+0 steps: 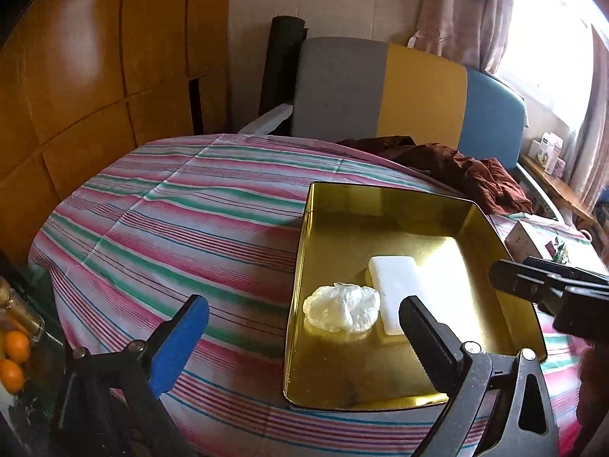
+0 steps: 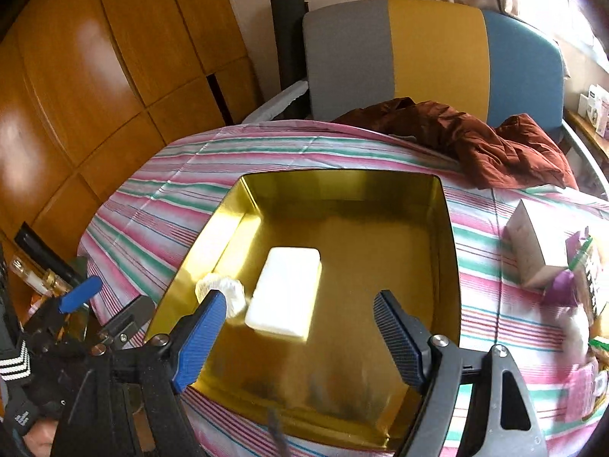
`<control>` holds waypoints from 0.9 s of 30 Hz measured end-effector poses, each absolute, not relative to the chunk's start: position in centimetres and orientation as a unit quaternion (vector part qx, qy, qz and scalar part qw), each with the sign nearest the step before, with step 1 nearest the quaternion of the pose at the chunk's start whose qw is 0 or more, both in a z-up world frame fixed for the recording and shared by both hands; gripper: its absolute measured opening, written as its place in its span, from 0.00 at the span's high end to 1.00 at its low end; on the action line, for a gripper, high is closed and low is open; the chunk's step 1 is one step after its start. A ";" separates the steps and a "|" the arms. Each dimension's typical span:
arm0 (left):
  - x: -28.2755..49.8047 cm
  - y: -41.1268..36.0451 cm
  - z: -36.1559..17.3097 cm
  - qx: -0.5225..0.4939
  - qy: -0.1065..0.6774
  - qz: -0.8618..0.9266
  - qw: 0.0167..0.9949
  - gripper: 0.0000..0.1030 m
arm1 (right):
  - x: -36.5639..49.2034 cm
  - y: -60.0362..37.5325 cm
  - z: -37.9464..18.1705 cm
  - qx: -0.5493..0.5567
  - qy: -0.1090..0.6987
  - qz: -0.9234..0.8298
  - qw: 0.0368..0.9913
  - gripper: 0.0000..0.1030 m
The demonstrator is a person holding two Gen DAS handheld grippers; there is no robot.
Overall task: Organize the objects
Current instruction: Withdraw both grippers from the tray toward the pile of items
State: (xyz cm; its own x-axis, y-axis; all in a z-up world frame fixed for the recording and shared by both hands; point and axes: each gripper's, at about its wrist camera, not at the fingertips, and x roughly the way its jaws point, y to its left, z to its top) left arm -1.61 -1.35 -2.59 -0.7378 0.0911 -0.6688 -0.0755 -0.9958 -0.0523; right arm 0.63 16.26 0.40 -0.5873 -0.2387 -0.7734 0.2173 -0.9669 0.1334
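A gold metal tin [image 1: 300,266] [image 2: 449,266] lies open on the striped tablecloth [image 1: 171,209]. Inside it lie a white rectangular block [image 1: 396,285] [image 2: 285,289] and a crumpled clear plastic bag [image 1: 342,306] [image 2: 228,289], side by side. My left gripper [image 1: 304,320] is open and empty, above the tin's near left corner. My right gripper [image 2: 300,327] is open and empty, hovering over the tin's near half; it also shows at the right of the left wrist view [image 1: 533,285].
A dark red cloth [image 1: 456,171] [image 2: 495,144] lies at the table's far edge before a grey-yellow-blue chair [image 2: 418,57]. Boxes and packets [image 2: 552,259] stand right of the tin. Oranges [image 1: 15,358] and a bottle sit at the left. Wooden panels line the left wall.
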 end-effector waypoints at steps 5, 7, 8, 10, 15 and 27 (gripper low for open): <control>-1.0 -0.5 -2.5 -0.358 -0.006 0.932 0.058 0.02 | 1.4 16.4 0.2 0.435 -0.006 -0.892 0.122 0.21; -0.8 -0.2 -2.4 -0.359 -0.005 0.931 0.062 0.02 | 1.5 16.5 0.2 0.433 -0.004 -0.894 0.117 0.21; -0.8 -0.2 -2.4 -0.359 -0.006 0.931 0.064 0.02 | 1.6 16.5 0.3 0.431 -0.003 -0.895 0.116 0.21; -0.8 -0.1 -2.4 -0.361 -0.011 0.930 0.068 0.02 | 1.8 16.6 0.4 0.428 -0.001 -0.897 0.112 0.21; -0.6 0.0 -2.4 -0.361 -0.012 0.930 0.067 0.02 | 2.0 17.1 0.6 0.423 -0.001 -0.900 0.104 0.21; -0.2 1.5 -2.6 -0.363 0.013 0.928 0.083 0.02 | 2.1 20.4 0.3 0.430 -0.029 -0.900 0.070 0.21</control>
State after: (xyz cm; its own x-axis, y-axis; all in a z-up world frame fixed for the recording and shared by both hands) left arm -0.20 1.49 -2.55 -0.7231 0.1451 -0.6753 -0.1640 -0.9858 -0.0362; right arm 2.12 20.44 0.32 -0.6203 -0.1502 -0.7698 0.1008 -0.9886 0.1116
